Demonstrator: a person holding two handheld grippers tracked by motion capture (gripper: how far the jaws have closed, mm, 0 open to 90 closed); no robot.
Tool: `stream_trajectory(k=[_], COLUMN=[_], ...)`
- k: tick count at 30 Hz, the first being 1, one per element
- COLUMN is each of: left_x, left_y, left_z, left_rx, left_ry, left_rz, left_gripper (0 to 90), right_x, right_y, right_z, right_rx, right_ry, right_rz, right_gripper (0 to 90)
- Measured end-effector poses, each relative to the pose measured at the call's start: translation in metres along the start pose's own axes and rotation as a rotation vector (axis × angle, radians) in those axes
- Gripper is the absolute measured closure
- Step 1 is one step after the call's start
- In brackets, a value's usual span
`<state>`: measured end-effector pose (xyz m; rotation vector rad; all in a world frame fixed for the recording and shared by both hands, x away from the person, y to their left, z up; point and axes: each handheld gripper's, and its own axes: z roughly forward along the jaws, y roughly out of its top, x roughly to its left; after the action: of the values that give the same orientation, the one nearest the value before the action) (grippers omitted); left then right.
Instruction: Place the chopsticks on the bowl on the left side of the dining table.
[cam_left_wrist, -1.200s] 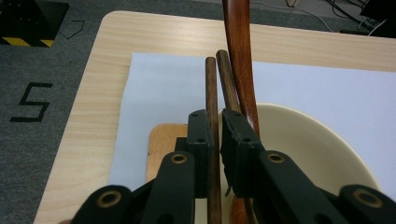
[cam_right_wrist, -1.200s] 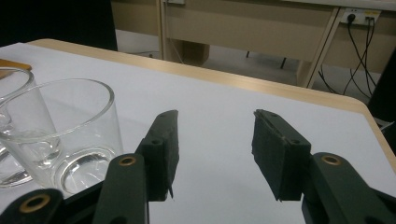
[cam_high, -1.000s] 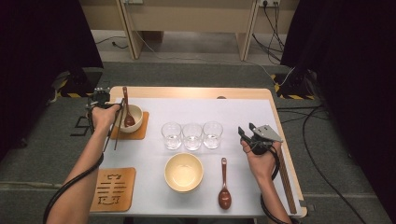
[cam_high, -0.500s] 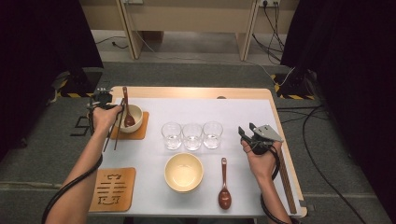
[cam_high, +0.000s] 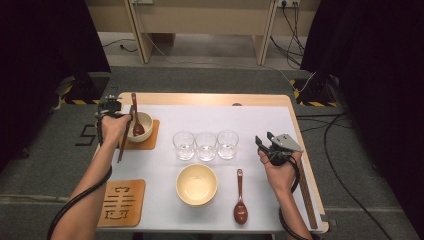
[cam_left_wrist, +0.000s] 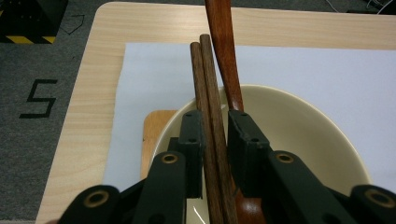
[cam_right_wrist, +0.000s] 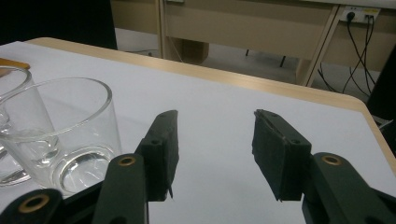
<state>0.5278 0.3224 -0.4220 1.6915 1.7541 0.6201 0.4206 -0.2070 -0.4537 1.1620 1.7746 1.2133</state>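
My left gripper hangs over a small cream bowl at the table's far left. A pair of brown chopsticks stands between its jaws. The jaws have just been closing, and both pads now press on the sticks. A dark red wooden spoon rests in that bowl, its handle pointing away from me. The bowl sits on a wooden coaster. My right gripper hovers open over the white mat, right of three glasses, with nothing between its jaws.
Three clear glasses stand in a row at mid-table, the nearest one left of the right jaws. A larger cream bowl and a second spoon lie near the front. A patterned coaster sits front left. Long brown sticks lie along the right edge.
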Motion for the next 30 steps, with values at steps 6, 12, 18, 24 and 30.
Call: stream_trajectory(k=[6,12,18,24,30], left_x=[0.002,0.008,0.016,0.028,0.032], left_y=[-0.002,-0.007,-0.019,-0.035,-0.052], left_z=[-0.006,-0.022,-0.045,-0.064,-0.077], left_rx=[-0.013,-0.038,-0.054,-0.046,-0.039], left_ry=[-0.009,-0.045,-0.088,-0.114,-0.140], left_rz=[0.027,0.053,0.095,0.125,0.157], left_gripper=[70.5,70.4,77.8,85.2,88.8], right_x=[0.000,0.000,-0.001,-0.001,-0.001], right_y=[0.000,0.000,0.001,0.001,0.001], right_z=[0.000,-0.001,-0.002,-0.003,-0.003], right_rx=[-0.003,-0.001,0.005,0.007,0.011], right_ry=[-0.004,-0.002,-0.003,-0.004,-0.006], right_rz=[0.002,0.007,0.006,0.010,0.013], right_gripper=[51.0,51.1,51.2,51.3,51.1])
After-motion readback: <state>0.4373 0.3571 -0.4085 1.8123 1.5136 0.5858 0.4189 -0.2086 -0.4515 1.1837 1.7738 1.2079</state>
